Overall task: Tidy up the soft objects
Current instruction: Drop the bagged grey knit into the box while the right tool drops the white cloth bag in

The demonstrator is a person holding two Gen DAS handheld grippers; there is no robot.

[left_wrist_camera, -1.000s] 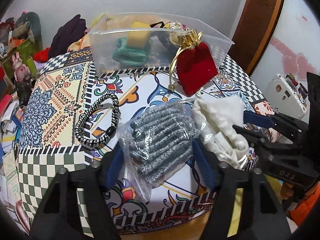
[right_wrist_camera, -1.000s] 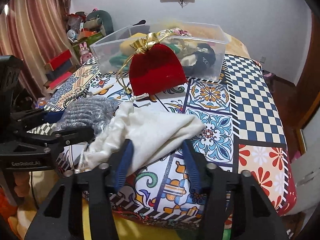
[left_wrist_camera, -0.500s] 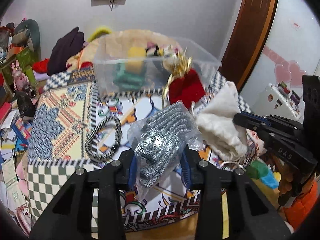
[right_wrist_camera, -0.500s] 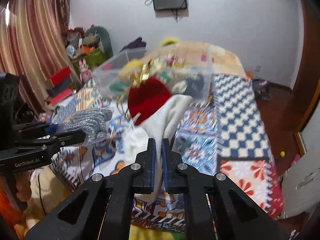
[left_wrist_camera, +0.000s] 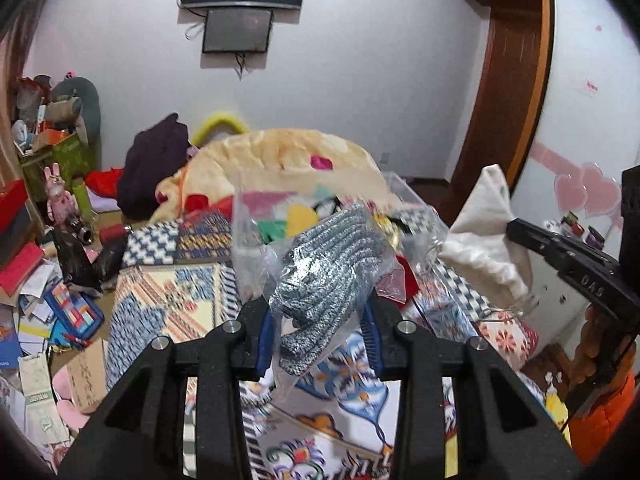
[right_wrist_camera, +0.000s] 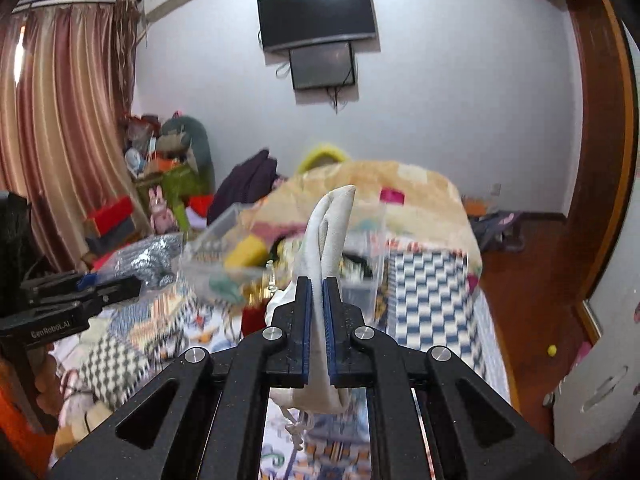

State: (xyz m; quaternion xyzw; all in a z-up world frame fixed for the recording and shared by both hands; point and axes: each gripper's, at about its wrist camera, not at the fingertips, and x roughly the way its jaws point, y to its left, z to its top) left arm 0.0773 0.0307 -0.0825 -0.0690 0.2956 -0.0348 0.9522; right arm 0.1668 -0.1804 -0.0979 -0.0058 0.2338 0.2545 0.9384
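Clamping a clear plastic packet of grey knit fabric (left_wrist_camera: 326, 276), the left gripper (left_wrist_camera: 318, 330) holds it lifted off the patterned tablecloth (left_wrist_camera: 168, 304), its blue-padded fingers (left_wrist_camera: 264, 336) pressed against the packet's two sides. The packet's free end leans away from the camera towards the clear plastic bin (left_wrist_camera: 416, 216) farther back on the table. That bin holds a jumble of soft things, among them a yellow piece (left_wrist_camera: 302, 218) and a green one; the blur makes the rest hard to name.

The right gripper (right_wrist_camera: 318, 320) is closed tight on a cream cloth pouch (right_wrist_camera: 330, 240), which stands upright between the blue pads with its tip pointing up and its drawstring (right_wrist_camera: 298, 428) dangling below the fingers. In the left wrist view the same pouch (left_wrist_camera: 486, 236) hangs in the air just right of the grey packet, above the table's edge. A red velvet bag (right_wrist_camera: 252, 318) lies on the cloth in front of the bin, partly hidden by the pouch. Behind the table are a peach blanket (right_wrist_camera: 400, 188) and a wall-mounted television (right_wrist_camera: 318, 16).
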